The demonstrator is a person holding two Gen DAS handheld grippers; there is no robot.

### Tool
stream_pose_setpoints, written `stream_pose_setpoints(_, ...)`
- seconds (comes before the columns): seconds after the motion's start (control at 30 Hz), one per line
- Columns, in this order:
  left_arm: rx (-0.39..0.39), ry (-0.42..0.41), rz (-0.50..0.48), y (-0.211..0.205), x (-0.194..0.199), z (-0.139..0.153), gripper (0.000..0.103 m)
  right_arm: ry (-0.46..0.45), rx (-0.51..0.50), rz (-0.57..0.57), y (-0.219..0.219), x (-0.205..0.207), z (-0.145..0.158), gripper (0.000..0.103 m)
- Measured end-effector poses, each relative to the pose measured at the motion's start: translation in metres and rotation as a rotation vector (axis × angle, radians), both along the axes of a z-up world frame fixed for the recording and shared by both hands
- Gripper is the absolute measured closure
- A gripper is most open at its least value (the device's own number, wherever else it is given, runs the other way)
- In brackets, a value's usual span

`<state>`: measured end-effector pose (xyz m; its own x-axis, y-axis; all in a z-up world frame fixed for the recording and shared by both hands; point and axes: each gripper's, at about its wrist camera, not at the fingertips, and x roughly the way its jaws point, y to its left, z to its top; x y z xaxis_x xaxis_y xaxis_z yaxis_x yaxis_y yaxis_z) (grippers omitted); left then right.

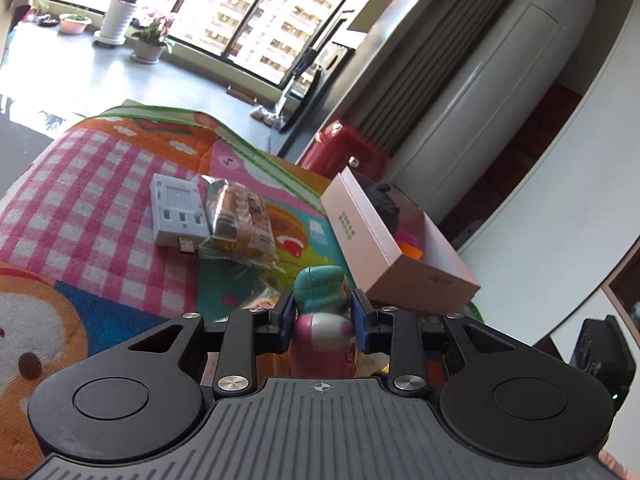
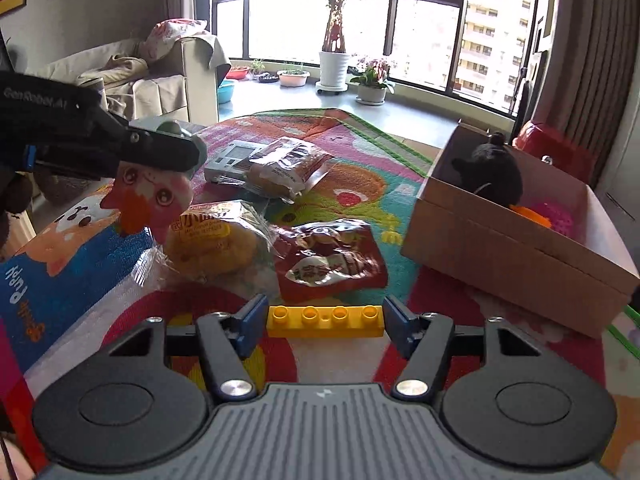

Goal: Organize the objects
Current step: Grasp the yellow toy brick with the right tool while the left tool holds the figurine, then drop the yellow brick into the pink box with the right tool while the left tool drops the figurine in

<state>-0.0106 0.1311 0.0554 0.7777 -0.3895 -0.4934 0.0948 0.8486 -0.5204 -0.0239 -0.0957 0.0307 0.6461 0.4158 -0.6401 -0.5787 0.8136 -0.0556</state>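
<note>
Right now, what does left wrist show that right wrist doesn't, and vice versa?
Left wrist only: the left gripper seen from behind, fingers shut on the toy figure, showing its teal back; a tall white cylindrical unit beside the curtain.

Right wrist only: the right gripper, fingers open on either side of a yellow brick; a red snack bag; a bun packet; a sofa; the toy's face.

Both: the cardboard box holding a black plush, the white device, the wrapped bread, the colourful mat.
</note>
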Motion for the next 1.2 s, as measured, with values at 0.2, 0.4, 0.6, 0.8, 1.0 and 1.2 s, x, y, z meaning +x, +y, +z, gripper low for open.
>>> stream_pose_setpoints(0.2, 0.043, 0.029, -0.136, -0.046, 0.002, 0.000, 0.070, -0.028, 0.063, -0.122, -0.065, -0.019, 0.022, 0.040)
stream_pose_setpoints(0.4, 0.080, -0.136, -0.226, -0.099, 0.037, 0.045, 0.070, -0.052, 0.097, -0.226, -0.104, -0.024, 0.024, 0.040)
stream_pose_setpoints(0.6, 0.030, -0.177, -0.154, -0.133, 0.133, 0.058, 0.069, -0.078, 0.144, -0.268, -0.116, -0.023, 0.028, 0.040)
stream_pose_setpoints(0.8, 0.020, -0.175, -0.033, -0.116, 0.135, 0.037, 0.069, -0.145, 0.165, -0.277, -0.119, -0.020, 0.046, 0.040)
stream_pose_setpoints(1.0, 0.038, -0.151, 0.003, -0.080, 0.091, 0.020, 0.069, -0.193, 0.245, -0.308, -0.118, 0.027, 0.086, 0.040)
stream_pose_setpoints(1.2, 0.207, -0.091, -0.057, -0.061, 0.051, 0.004, 0.069, -0.149, 0.266, -0.383, -0.107, 0.101, 0.103, 0.014)
